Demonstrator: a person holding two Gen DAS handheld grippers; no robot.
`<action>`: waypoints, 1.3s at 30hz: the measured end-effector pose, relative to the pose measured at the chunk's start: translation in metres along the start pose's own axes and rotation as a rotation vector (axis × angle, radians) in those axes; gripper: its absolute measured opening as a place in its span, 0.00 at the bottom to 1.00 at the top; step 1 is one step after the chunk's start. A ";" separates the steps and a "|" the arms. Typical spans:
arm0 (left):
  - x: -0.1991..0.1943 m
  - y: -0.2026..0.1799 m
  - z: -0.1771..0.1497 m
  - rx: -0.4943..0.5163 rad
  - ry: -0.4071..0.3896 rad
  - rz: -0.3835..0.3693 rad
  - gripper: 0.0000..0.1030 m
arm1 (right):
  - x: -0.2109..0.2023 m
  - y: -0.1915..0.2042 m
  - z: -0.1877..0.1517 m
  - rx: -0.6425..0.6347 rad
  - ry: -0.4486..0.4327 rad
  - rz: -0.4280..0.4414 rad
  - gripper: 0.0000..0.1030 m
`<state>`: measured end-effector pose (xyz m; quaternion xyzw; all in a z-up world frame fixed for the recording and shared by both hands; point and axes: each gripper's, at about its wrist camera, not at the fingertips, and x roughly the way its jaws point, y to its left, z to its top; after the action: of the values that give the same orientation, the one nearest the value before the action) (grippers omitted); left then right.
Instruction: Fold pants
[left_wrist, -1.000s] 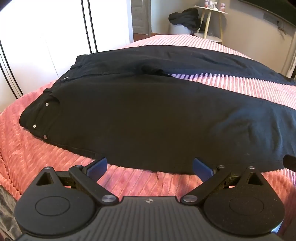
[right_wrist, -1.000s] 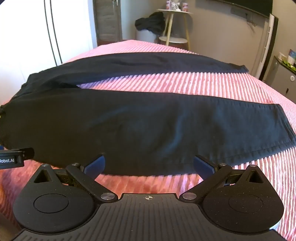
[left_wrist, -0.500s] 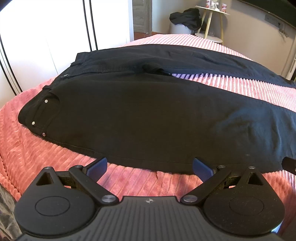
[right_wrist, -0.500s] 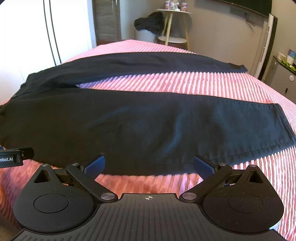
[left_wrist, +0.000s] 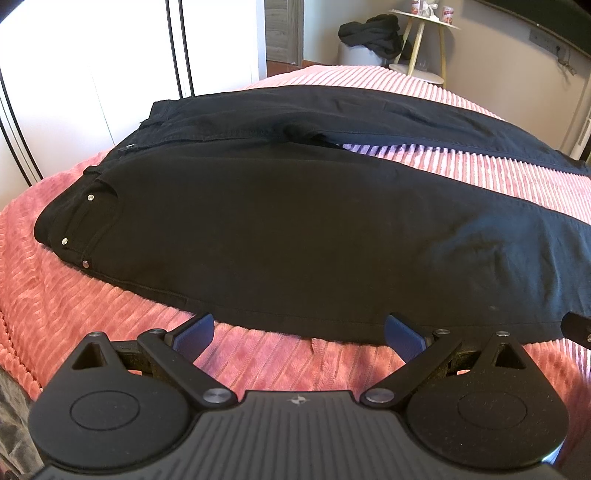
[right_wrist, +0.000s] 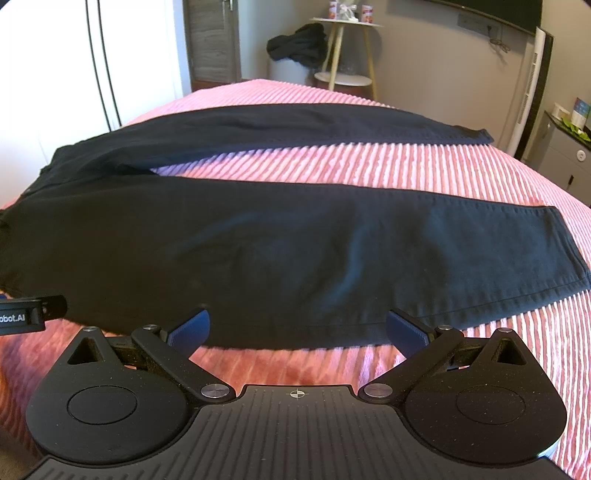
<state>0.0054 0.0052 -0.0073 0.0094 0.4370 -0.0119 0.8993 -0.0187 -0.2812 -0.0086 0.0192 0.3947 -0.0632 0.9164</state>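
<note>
1. The pants (left_wrist: 295, 229) lie flat on the bed (left_wrist: 92, 317), legs apart, near leg along its near edge.
2. The left gripper (left_wrist: 299, 338), jaws spread, hovers just short of that leg's hip end.
3. The right gripper (right_wrist: 297, 330), jaws spread, hovers at its lower part.

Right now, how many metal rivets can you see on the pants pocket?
3: an upper rivet at the pocket's top corner, a middle rivet nearer the waistband, and a lower rivet. Others may be hidden.
</note>
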 end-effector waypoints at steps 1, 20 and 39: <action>0.000 0.000 0.000 0.000 0.001 -0.001 0.96 | 0.000 0.000 0.000 0.000 0.000 0.000 1.00; 0.001 0.002 0.001 -0.007 0.025 -0.011 0.96 | -0.001 -0.001 0.000 0.007 -0.002 0.003 1.00; 0.002 0.002 0.002 -0.008 0.035 -0.017 0.96 | 0.000 0.000 0.000 0.010 -0.001 0.006 1.00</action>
<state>0.0086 0.0076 -0.0077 0.0025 0.4529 -0.0177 0.8914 -0.0188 -0.2812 -0.0086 0.0247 0.3938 -0.0624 0.9167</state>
